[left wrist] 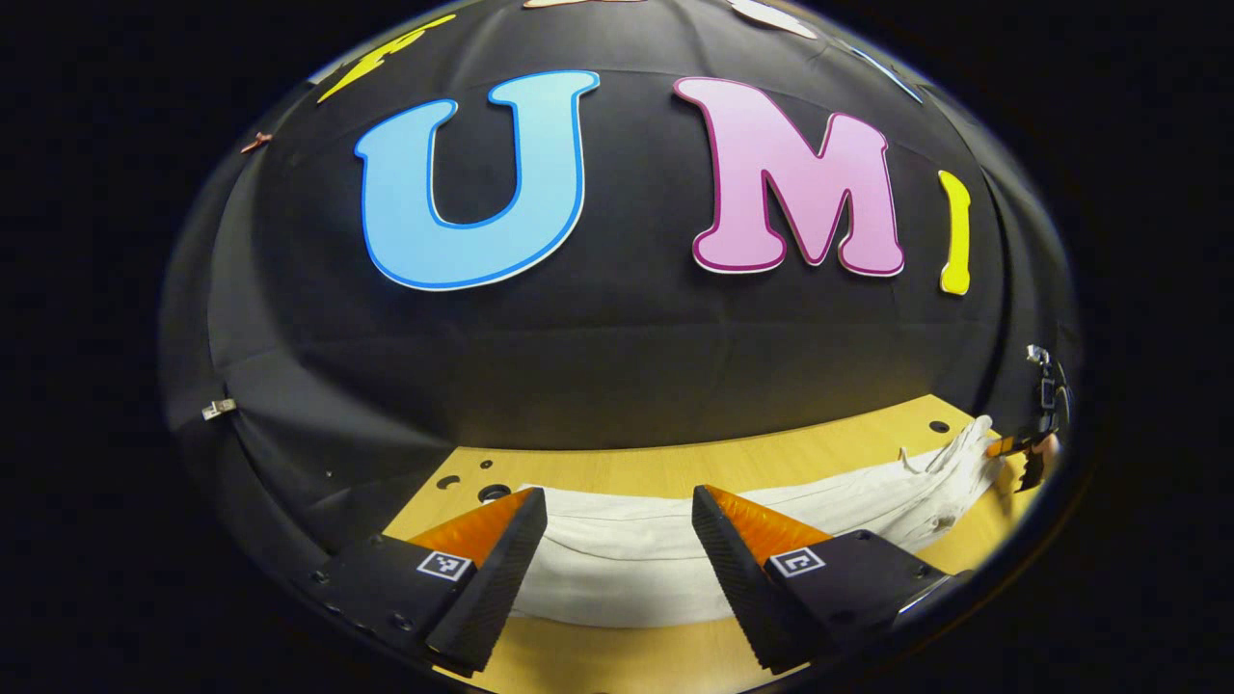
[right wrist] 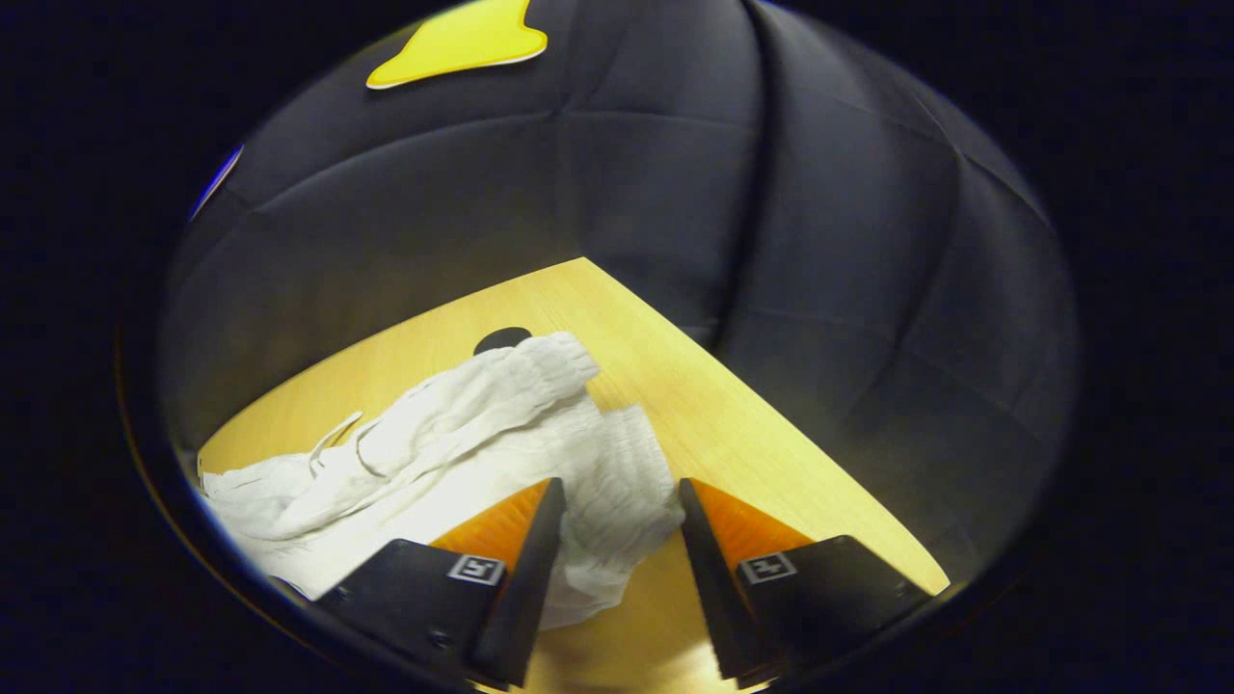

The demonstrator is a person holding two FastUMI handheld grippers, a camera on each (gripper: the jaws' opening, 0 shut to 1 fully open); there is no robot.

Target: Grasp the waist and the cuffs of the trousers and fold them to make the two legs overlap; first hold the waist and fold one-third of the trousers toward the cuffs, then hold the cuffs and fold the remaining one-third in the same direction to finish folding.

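White trousers [left wrist: 627, 564] lie stretched across a light wooden table [left wrist: 694, 467]. In the left gripper view my left gripper [left wrist: 619, 540] stands open just above the smooth cuff end, with cloth between the fingers but not pinched. The gathered waist [left wrist: 954, 472] lies far right there, beside the other gripper [left wrist: 1036, 448]. In the right gripper view the elastic waist [right wrist: 617, 482] of the trousers [right wrist: 424, 453] is bunched and wrinkled. My right gripper [right wrist: 612, 525] is open around the waist's edge, and the fingers do not press on it.
The table's [right wrist: 733, 424] far corner and right edge run close to the waist. Black cloth walls close in on both sides. Round holes [left wrist: 494, 493] dot the tabletop near the cuffs, and one dark hole [right wrist: 501, 339] sits behind the waist.
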